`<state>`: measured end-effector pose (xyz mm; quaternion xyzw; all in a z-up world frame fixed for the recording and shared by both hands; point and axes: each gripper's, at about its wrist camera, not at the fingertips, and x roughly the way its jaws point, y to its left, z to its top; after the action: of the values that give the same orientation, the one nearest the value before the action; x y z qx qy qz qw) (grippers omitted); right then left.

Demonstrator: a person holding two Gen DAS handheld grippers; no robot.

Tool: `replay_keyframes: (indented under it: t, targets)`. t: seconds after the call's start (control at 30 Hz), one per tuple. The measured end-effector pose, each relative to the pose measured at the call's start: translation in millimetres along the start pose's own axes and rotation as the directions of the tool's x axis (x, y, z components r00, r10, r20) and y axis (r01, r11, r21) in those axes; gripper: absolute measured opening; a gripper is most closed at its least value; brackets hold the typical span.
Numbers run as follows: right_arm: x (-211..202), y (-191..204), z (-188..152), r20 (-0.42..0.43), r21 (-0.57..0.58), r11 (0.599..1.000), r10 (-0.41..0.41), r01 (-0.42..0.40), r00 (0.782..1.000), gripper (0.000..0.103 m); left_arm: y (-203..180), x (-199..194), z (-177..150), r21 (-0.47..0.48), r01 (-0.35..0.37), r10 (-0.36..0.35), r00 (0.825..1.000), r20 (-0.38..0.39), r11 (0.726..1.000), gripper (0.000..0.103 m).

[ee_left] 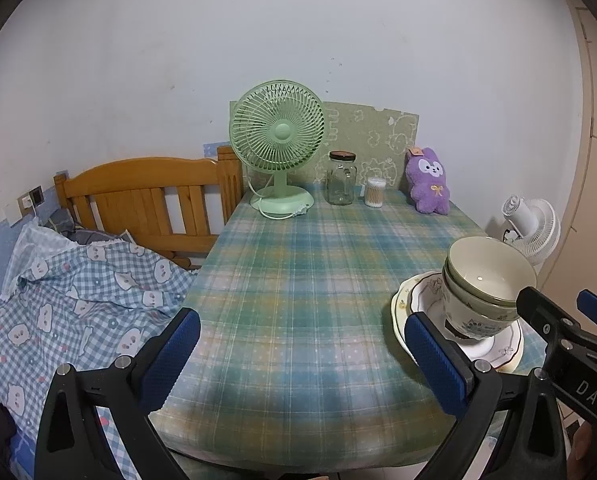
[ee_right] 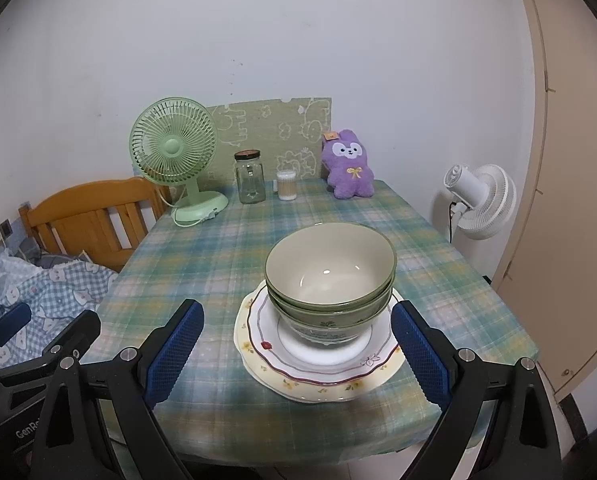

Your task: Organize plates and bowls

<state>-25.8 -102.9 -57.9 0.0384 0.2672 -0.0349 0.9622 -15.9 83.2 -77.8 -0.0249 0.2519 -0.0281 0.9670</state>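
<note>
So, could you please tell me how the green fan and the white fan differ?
The green fan stands on the table, while the white fan stands off it, beyond the table's right edge. The green fan faces the camera; the white fan is turned away, showing its motor housing. The green fan's cord lies by its base; the white fan's cord hangs down. Both have round grilles.

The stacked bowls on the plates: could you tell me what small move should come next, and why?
Probably withdraw both grippers. The bowls sit nested on the stacked plates, and the right gripper and left gripper are open, holding nothing, so the stacking looks finished.
</note>
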Motion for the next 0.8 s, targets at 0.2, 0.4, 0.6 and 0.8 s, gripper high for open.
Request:
replay_keyframes:
  t: [0.2, 0.4, 0.6, 0.8]
  targets:
    - [1.2, -1.1, -3.3, -0.015, 0.005, 1.0, 0.005, -0.005, 1.0, 0.096, -1.9, 0.0, -1.0, 0.0, -0.011, 0.011, 1.0, 0.001, 1.0, 0.103]
    - [0.9, -2.3, -3.7, -0.014, 0.008, 1.0, 0.006, -0.006, 1.0, 0.096, -1.9, -1.2, -0.8, 0.002, -0.011, 0.011, 1.0, -0.004, 1.0, 0.103]
    - [-0.6, -4.3, -7.1, -0.022, 0.015, 1.0, -0.006, 0.006, 1.0, 0.096, -2.1, -2.0, -0.9, 0.001, -0.009, 0.009, 1.0, -0.005, 1.0, 0.103]
    - [-3.3, -4.1, -9.0, -0.027, 0.016, 1.0, -0.01, 0.011, 1.0, 0.096, -2.4, -5.1, -4.2, 0.003, 0.008, -0.008, 1.0, -0.011, 1.0, 0.103]
